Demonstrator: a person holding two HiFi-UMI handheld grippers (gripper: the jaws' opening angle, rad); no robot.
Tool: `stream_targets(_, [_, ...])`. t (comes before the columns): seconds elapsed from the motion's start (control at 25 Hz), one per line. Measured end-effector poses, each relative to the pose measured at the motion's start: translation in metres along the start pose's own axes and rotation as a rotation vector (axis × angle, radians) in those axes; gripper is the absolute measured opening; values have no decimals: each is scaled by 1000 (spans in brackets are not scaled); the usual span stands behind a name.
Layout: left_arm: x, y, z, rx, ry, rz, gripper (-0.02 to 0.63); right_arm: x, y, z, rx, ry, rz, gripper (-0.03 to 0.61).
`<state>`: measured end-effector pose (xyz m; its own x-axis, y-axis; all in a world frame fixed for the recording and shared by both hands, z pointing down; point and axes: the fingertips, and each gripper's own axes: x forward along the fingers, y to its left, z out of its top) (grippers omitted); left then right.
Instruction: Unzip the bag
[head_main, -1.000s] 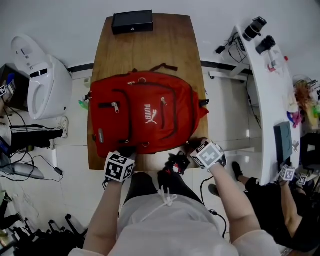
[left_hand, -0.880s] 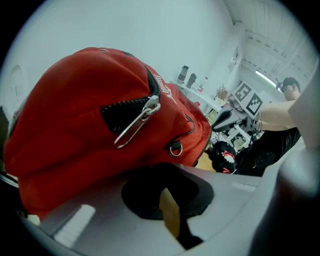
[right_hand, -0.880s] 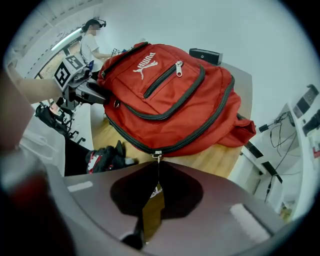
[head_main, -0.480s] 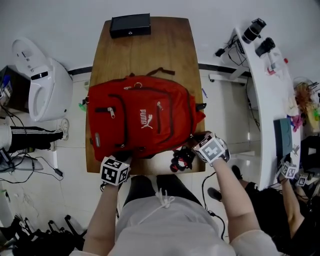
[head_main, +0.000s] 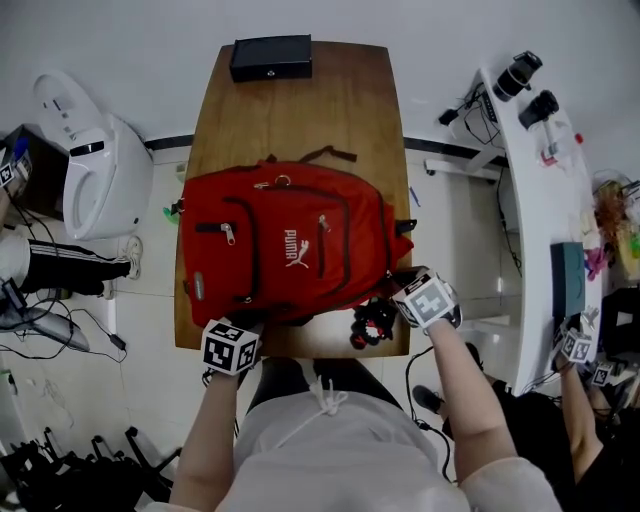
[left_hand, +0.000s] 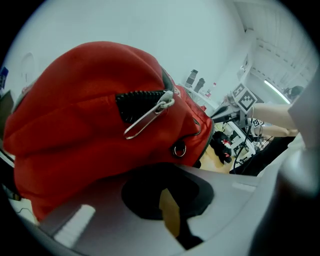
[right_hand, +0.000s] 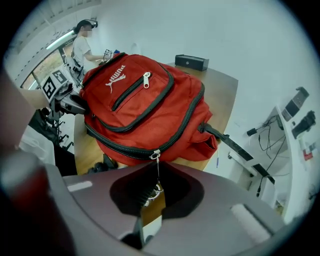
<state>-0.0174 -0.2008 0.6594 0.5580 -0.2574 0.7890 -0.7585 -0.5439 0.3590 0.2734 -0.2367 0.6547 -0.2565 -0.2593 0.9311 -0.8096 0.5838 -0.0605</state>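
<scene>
Now the red backpack (head_main: 285, 245) lies flat on the wooden table (head_main: 300, 110), with its front side up and its bottom edge toward me. My right gripper (right_hand: 150, 202) is at the near right corner of the bag. Its jaws are closed on the metal zipper pull (right_hand: 154, 191), which hangs on a thin link from the slider (right_hand: 156, 154) of the main zipper (right_hand: 187, 117). The slider sits low on the side of the bag, just in front of the jaws, and the dark zipper track looks closed on both sides of it.

My left gripper (left_hand: 172, 215) is at the near left corner, against the bottom edge of the bag or just beside it; I cannot tell which. Its jaws stand together, and the red fabric bulges just above them. A side pocket zipper with a long wire pull (left_hand: 150, 117) is close in front of this gripper.

A black box (head_main: 271, 57) stands at the far end of the table, well apart from the bag.
</scene>
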Motion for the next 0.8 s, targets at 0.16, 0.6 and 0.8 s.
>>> stream_targets(0.16, [0,-1,0,0,-4,-5,6,1,-1,-2,66,-52,-35,27])
stream_targets(0.6, [-45,-33,39,133,-215,-101,6,-76,11,36,262,-452,-193,8])
stream_targets(0.8, [-104,-43,88,222,-428,-92,6,-128,53,81,219,-682,-184,8])
